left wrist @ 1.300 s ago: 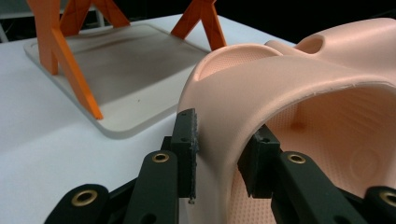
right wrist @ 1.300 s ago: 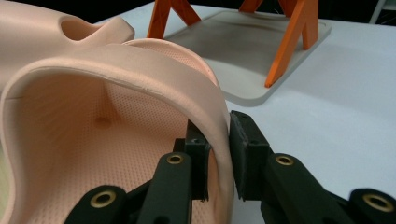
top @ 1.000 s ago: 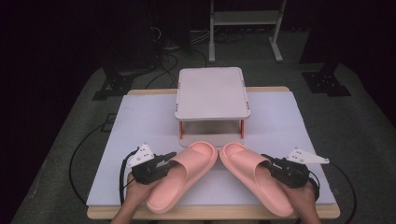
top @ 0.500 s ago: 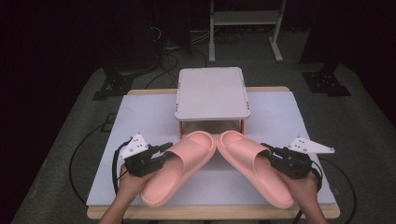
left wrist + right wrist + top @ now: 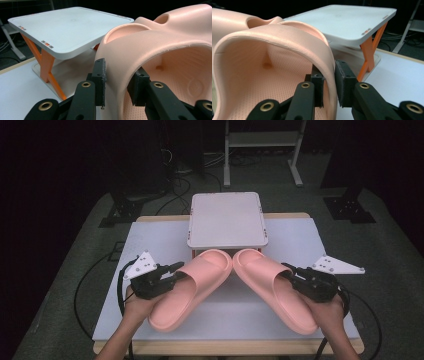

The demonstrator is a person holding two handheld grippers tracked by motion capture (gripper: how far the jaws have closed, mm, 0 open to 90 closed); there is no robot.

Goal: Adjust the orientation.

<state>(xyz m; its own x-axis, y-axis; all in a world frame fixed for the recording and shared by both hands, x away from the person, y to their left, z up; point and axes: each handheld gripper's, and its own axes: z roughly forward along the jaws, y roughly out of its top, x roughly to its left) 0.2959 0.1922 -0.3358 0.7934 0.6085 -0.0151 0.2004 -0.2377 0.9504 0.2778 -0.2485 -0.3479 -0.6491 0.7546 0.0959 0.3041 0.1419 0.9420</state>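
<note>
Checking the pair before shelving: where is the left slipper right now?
High view: the left slipper is left of centre, held by the left gripper, toe beside the right slipper, before the white stand.

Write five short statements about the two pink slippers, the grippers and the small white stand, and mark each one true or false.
1. Each gripper is clamped on a slipper's strap. True: the left gripper pinches the left slipper, and the right gripper pinches the right slipper.
2. The slippers' toes point toward the person. False: the toes point toward the white stand.
3. The stand has orange legs. True.
4. One slipper lies on top of the stand. False: its top is bare, and both slippers are in front of it.
5. The slippers are blue. False: both are pink.
</note>
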